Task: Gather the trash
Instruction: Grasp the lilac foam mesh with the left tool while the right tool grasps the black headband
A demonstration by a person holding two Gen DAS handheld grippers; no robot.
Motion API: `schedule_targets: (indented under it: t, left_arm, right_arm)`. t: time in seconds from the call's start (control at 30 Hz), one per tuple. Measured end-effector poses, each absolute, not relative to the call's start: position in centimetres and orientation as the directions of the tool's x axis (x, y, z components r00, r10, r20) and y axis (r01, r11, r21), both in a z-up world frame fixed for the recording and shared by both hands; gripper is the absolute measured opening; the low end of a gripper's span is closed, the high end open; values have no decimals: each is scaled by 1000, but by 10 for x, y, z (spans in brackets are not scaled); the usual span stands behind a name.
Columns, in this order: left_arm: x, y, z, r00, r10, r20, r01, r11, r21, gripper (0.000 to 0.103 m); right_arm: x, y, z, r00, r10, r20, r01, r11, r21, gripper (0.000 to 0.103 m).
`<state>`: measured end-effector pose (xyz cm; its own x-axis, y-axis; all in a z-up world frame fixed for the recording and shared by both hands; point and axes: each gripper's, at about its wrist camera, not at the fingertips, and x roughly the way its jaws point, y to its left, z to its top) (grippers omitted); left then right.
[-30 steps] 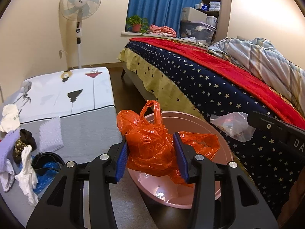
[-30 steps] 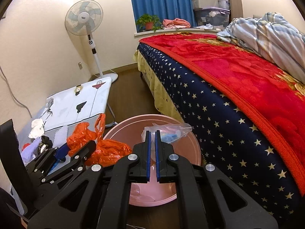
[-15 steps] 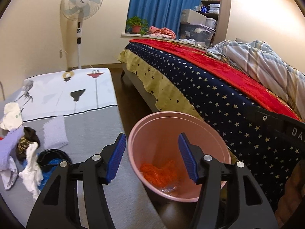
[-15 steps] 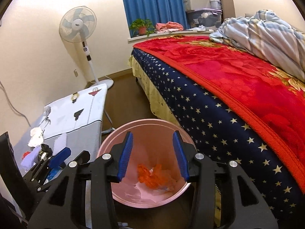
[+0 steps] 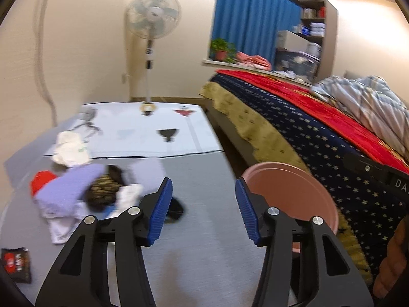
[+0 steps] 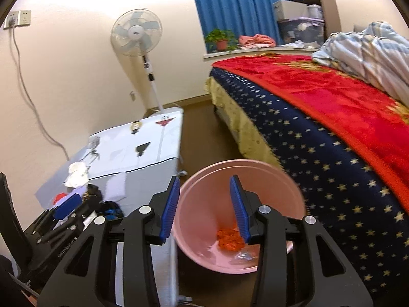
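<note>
The pink bin (image 6: 255,179) stands on the floor between the table and the bed. The orange plastic bag (image 6: 230,238) and a clear bag (image 6: 244,255) lie at its bottom. My right gripper (image 6: 204,204) is open and empty above the bin. My left gripper (image 5: 203,209) is open and empty over the grey table (image 5: 204,255), with the bin's rim (image 5: 294,179) at its right. A heap of litter and cloth scraps (image 5: 84,194) lies on the table's left side, and a dark red-labelled packet (image 5: 15,263) lies at the near left edge.
The bed with a starred blue cover (image 6: 332,166) and red blanket (image 6: 345,97) fills the right. A standing fan (image 5: 150,25) is by the far wall. The left gripper's body (image 6: 51,230) shows at the right wrist view's left edge.
My left gripper has swung left from the bin to over the table. The right gripper has stayed open above the bin, and both bags lie at the bin's bottom.
</note>
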<state>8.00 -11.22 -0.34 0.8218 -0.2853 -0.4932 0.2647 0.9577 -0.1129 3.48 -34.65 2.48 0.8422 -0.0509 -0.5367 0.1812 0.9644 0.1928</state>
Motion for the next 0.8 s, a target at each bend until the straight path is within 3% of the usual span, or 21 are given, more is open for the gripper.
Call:
schedule_targets:
  t: [0.47, 0.8]
  left_arm:
    - [86, -15, -11, 872, 9, -490, -69, 992, -103, 50]
    - [92, 6, -19, 867, 103, -487, -168, 982, -91, 50]
  right_arm:
    - [72, -280, 2, 817, 119, -564, 26, 970, 242, 36]
    - [107, -236, -27, 765, 213, -608, -71, 966, 249, 36]
